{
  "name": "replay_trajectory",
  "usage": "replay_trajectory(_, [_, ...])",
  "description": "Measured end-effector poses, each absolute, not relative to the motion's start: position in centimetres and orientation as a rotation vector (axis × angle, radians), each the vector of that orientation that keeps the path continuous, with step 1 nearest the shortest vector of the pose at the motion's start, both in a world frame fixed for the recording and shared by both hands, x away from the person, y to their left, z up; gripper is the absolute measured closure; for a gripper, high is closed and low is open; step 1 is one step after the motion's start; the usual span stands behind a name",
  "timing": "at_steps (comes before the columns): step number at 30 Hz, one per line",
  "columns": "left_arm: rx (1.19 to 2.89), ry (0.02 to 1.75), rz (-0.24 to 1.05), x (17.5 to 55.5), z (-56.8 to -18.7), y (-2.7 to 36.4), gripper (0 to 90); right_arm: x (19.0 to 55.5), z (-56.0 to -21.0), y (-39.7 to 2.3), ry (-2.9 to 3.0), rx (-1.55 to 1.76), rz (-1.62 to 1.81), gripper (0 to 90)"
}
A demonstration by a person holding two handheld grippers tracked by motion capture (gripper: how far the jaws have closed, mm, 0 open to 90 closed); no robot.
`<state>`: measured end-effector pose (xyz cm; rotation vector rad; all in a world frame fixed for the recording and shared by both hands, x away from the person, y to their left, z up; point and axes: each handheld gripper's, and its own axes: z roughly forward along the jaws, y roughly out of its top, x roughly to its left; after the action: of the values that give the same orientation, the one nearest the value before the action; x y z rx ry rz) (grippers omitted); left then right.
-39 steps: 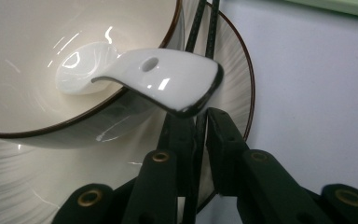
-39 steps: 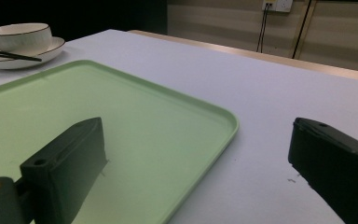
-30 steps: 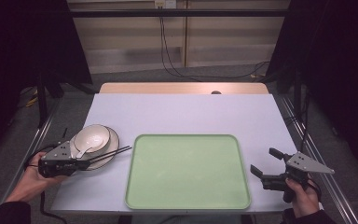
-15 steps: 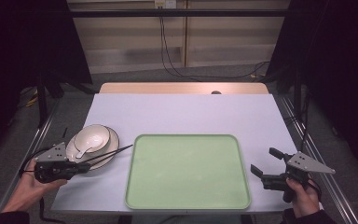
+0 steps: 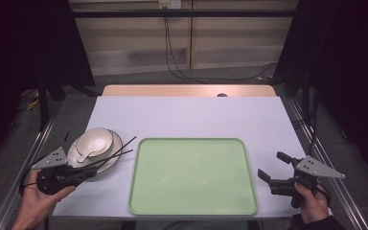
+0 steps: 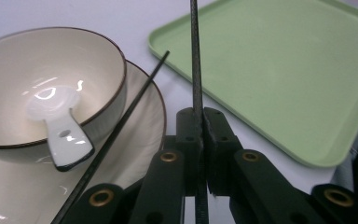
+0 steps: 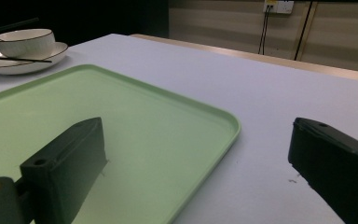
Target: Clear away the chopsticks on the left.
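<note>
The white table (image 5: 191, 115) is lying mostly bare, its far half open all the way to the wooden back edge. The pale green tray (image 5: 193, 175) is sitting empty at the near middle, its raised rim running close to the front table edge and leaving strips of table on both sides. On the left strip, a cream plate (image 5: 110, 160) is carrying a dark-rimmed bowl (image 5: 96, 141) with a white spoon (image 6: 65, 140) resting inside. The left gripper (image 6: 199, 140) is pinching one thin black chopstick (image 6: 195, 56) between closed jaws; the other chopstick (image 6: 135, 100) is leaning across the plate rim. The right gripper (image 5: 274, 166) is hovering right of the tray, jaws spread apart.
</note>
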<state>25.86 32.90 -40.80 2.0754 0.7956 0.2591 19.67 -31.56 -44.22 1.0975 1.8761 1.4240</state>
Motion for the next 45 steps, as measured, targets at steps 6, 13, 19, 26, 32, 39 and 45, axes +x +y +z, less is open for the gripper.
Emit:
replay_trajectory(6, [2.034, 0.851, 0.258, 24.3, -40.4, 31.6, 86.0, 19.7, -44.2, -31.5, 1.874, 1.104, 1.424, 3.6])
replay_trajectory(13, [2.032, 0.903, 0.234, 22.8, -40.1, 29.1, 85.9, 19.7, -44.2, -31.5, 1.879, 1.100, 1.425, 3.6])
replay_trajectory(19, [2.014, 0.955, 0.253, 22.6, -40.3, 26.9, 85.9, 19.7, -44.2, -31.4, 1.886, 1.092, 1.426, 3.6])
replay_trajectory(26, [1.997, 1.007, 0.225, 23.0, -40.8, 24.5, 85.9, 19.7, -44.2, -31.4, 1.880, 1.099, 1.427, 3.4])
replay_trajectory(32, [1.995, 1.045, 0.202, 23.2, -41.6, 22.4, 85.9, 19.7, -44.2, -31.4, 1.881, 1.098, 1.421, 3.1])
replay_trajectory(39, [2.000, 1.129, 0.212, 23.7, -43.2, 20.1, 85.9, 19.7, -44.3, -31.3, 1.885, 1.101, 1.429, 3.1])
replay_trajectory(45, [1.965, 1.262, 0.184, 24.5, -43.9, 18.9, 85.9, 19.7, -44.3, -31.3, 1.886, 1.102, 1.427, 3.1])
